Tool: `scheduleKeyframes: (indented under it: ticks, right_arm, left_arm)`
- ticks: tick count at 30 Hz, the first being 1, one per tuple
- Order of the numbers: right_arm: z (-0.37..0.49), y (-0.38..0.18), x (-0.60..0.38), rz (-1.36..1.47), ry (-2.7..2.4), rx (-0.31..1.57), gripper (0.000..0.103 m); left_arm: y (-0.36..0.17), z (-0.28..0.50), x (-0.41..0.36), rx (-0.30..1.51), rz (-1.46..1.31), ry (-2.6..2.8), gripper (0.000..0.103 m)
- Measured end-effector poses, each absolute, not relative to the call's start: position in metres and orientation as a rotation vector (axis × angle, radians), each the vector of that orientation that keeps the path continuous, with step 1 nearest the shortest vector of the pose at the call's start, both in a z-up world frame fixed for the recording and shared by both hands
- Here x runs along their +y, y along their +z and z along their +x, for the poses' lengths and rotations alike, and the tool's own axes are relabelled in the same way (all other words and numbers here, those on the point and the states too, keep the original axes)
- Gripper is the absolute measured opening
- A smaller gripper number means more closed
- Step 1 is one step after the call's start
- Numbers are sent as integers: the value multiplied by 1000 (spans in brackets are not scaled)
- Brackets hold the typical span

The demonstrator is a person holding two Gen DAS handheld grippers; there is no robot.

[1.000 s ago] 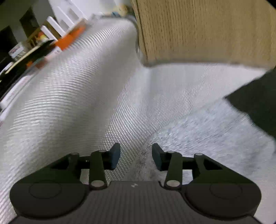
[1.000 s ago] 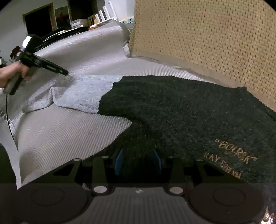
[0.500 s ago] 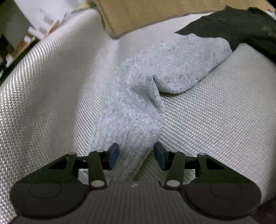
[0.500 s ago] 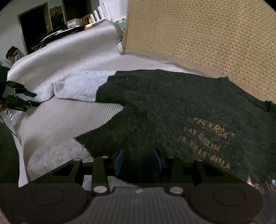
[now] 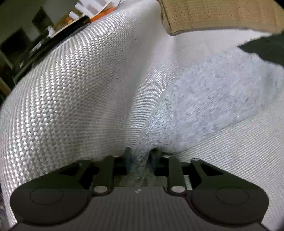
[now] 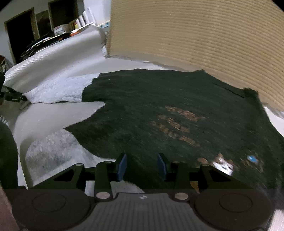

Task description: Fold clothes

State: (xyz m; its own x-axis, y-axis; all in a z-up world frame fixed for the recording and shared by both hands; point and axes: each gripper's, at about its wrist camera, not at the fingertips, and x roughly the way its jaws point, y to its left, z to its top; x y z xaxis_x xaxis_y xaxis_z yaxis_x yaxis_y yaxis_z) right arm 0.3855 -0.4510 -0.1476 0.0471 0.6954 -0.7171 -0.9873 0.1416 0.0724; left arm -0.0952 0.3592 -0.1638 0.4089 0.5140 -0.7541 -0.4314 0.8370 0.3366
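A dark sweater (image 6: 168,110) with tan lettering and light grey sleeves lies spread on a white woven cover (image 5: 71,88). My left gripper (image 5: 140,158) is shut on the cuff end of the far grey sleeve (image 5: 213,99), which bunches between the pads. It also shows small at the left edge of the right wrist view (image 6: 12,96). My right gripper (image 6: 142,166) is open, with its blue pads over the sweater's near hem. The near grey sleeve (image 6: 58,151) lies to its left.
A tan woven panel (image 6: 204,35) stands upright behind the sweater, also in the left wrist view (image 5: 213,16). Cluttered shelves and boxes (image 5: 76,17) lie beyond the cover's far left edge. Dark doorways (image 6: 19,32) are at the back.
My left gripper has closed on the grey sleeve's cuff, which it straddled open half a second ago. My right gripper has drawn back towards the sweater's near hem, still open.
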Motion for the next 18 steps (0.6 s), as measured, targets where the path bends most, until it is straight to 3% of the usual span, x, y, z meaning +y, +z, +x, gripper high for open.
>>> scheduleKeyframes:
  ticks: [3,7,18]
  right_arm:
    - [400,-144,-472,-519,1326,696,42]
    - [426,-139,-501,-492,1232,702,42]
    - [503,-112,-579,-531,959,594,45]
  left_arm:
    - [-142,-100,343,916,82,543,65]
    - [-113,-90,318,849,179,492,76]
    - [-82,-2,187,805,214,136,77]
